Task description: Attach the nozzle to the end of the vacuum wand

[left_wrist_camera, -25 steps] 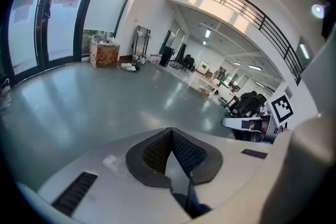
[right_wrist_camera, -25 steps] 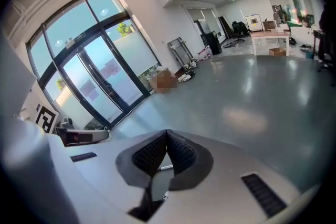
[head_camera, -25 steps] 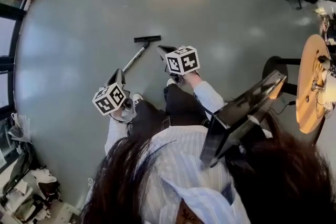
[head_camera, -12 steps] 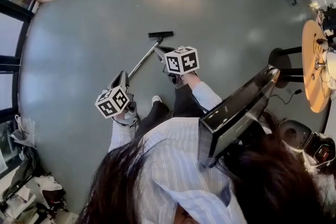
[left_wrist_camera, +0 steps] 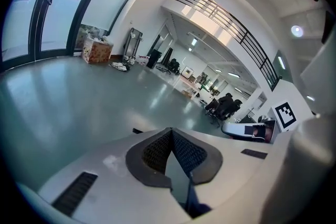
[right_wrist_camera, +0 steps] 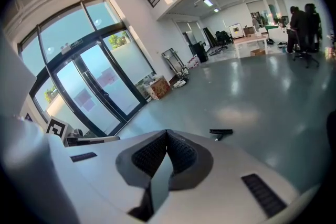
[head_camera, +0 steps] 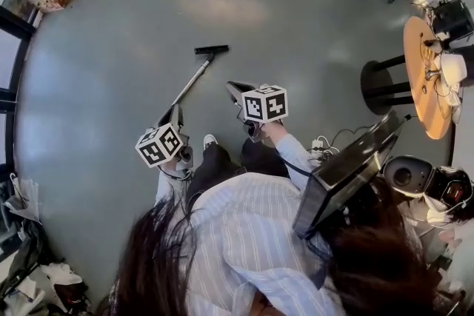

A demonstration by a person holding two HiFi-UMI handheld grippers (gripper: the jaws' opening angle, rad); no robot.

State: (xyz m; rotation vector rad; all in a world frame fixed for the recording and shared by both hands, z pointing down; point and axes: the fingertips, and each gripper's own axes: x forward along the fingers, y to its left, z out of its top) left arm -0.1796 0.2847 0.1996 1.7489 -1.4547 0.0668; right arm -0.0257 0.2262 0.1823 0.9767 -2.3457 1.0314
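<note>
both closed on nothing: left gripper [head_camera: 175, 113] and right gripper [head_camera: 234, 88]; the vacuum wand [head_camera: 191, 82] lies on the floor [head_camera: 296, 33].

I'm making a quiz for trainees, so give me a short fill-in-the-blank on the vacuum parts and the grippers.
The wand lies on the ____.
The nozzle is coloured ____.
The left gripper and right gripper both have empty jaws that are ____.
Missing words: floor; black; shut.
</note>
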